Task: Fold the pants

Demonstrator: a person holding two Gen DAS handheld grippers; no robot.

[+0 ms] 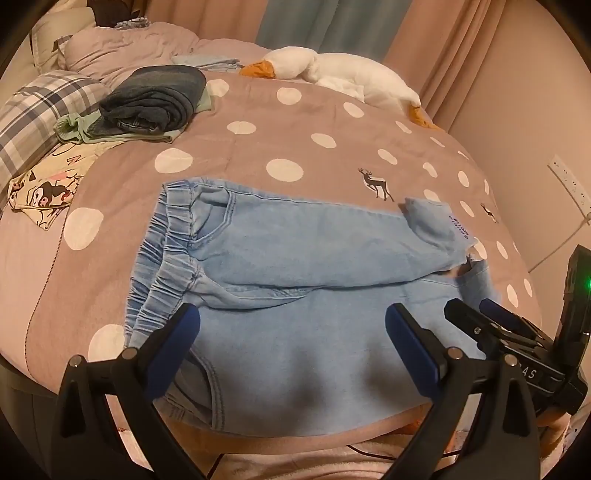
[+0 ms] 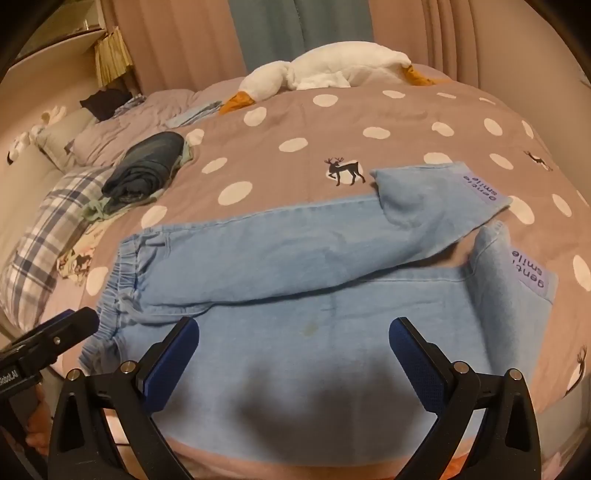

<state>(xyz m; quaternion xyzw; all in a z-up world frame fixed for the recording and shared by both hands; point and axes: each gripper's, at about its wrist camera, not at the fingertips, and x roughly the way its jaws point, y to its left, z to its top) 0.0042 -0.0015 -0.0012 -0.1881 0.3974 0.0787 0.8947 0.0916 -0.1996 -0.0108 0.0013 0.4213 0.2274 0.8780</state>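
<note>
On the bed, left wrist view: light blue jeans [image 1: 295, 266] lie flat across a pinkish-brown duvet [image 1: 258, 110] with white polka dots and small deer prints, elastic waistband to the left, legs running right, cuffs turned back. Left gripper [image 1: 291, 325] hovers over the near leg, jaws spread wide, nothing between them. Right gripper [image 1: 476, 314] pokes in at lower right, also released. Far left sits a plaid pillow [image 1: 33, 114], a folded dark denim pile [image 1: 155, 99] on a green garment, and a cartoon-print cloth [image 1: 40, 188]. A white goose plush [image 1: 332, 70] lies along the far edge. Pink and teal curtains [image 1: 332, 22] behind; wall outlet [image 1: 569, 181] on the right.

Right wrist view: same jeans [image 2: 295, 258] spread on the duvet [image 2: 369, 110], both cuffs showing purple "gentle smile" labels [image 2: 480, 188]. Right gripper [image 2: 293, 339] jaws wide apart above the near leg, empty. Left gripper [image 2: 55, 332] tip at lower left edge. Goose plush [image 2: 317, 70] at far side, dark denim pile [image 2: 147, 162] and plaid pillow [image 2: 48, 229] left, curtains [image 2: 295, 29] at the back.
</note>
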